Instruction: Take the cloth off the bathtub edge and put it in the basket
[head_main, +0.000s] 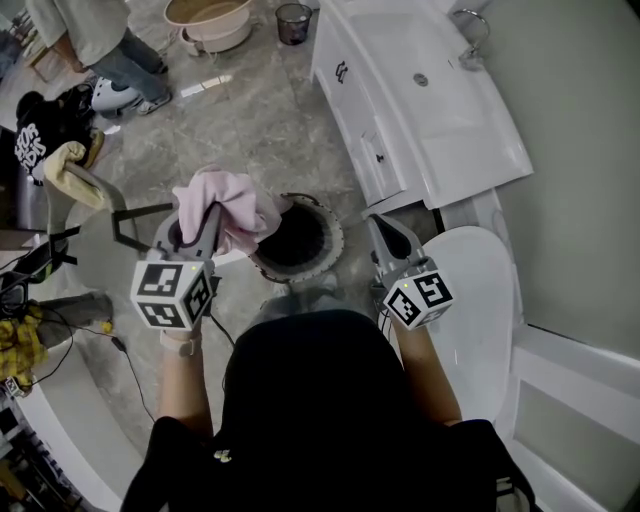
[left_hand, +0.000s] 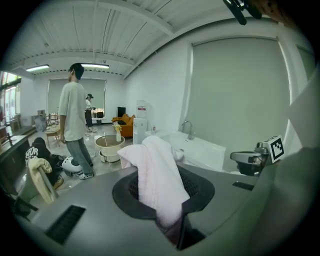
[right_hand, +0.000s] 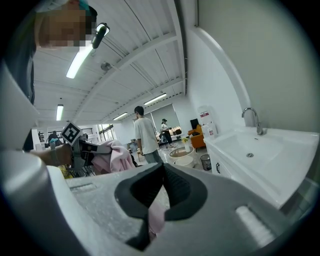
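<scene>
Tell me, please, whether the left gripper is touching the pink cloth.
Touching: the left gripper view shows the pink cloth pinched between the left gripper's jaws.

Cloth (head_main: 225, 205) at the basket's (head_main: 336, 236) left rim — sink (head_main: 430, 90) behind, rightward.

Soft matt cloth (head_main: 238, 203), glossy white basin (head_main: 447, 112)

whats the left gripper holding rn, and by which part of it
The left gripper clamps the pink cloth by a bunched fold; the rest heaps loosely over its jaws.
</scene>
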